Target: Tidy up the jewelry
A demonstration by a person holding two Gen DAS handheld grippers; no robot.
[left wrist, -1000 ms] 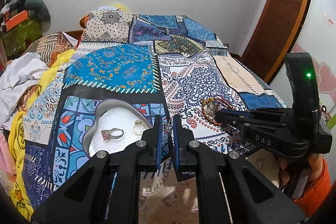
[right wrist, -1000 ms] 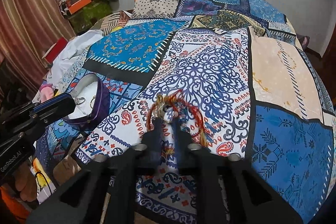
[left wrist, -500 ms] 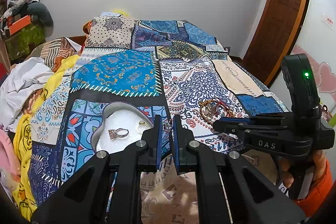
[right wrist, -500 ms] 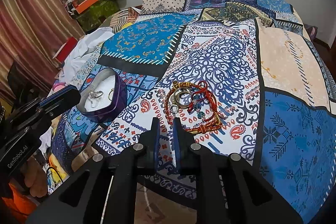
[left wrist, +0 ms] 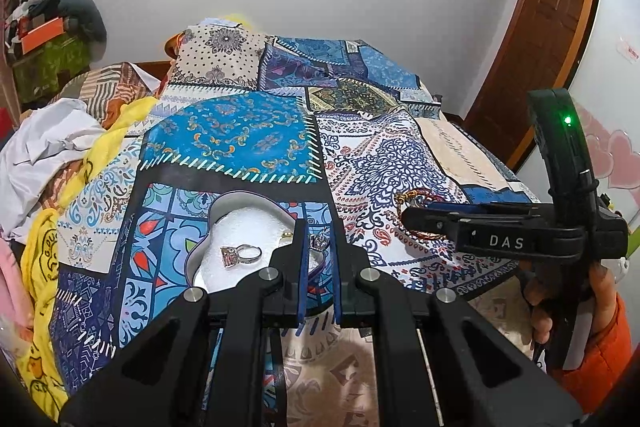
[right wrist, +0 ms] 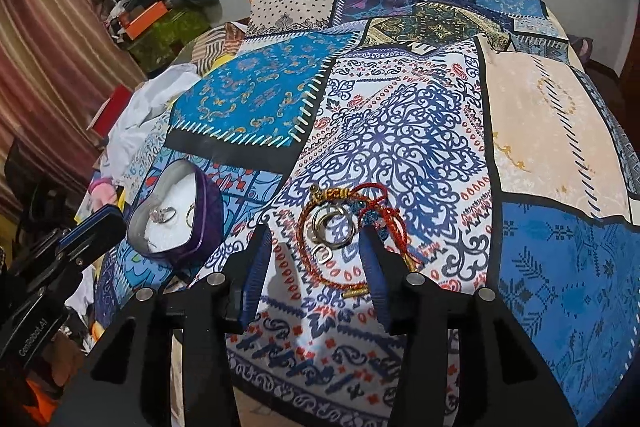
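A heart-shaped purple box (right wrist: 208, 211) with a white pad (left wrist: 240, 223) sits on the patterned bedspread; it holds a stone ring (left wrist: 240, 254) and a gold ring (right wrist: 191, 215). My left gripper (left wrist: 319, 243) is shut on a small silver ring (left wrist: 319, 242) above the box's right edge. A pile of jewelry (right wrist: 344, 223), red cord bracelets and metal rings, lies to the right. My right gripper (right wrist: 314, 247) is open, its fingers on either side of the pile's near half. The right gripper also shows in the left wrist view (left wrist: 416, 217).
The patchwork bedspread (right wrist: 400, 131) covers the bed. White and yellow cloths (left wrist: 60, 151) are heaped at the left edge. Bags and clothes (left wrist: 52, 39) stand by the far wall, a wooden door (left wrist: 548, 39) at the right.
My right gripper has pulled back from the jewelry pile and opened wide. My left gripper, still shut on the small ring, has lifted a little over the box's edge.
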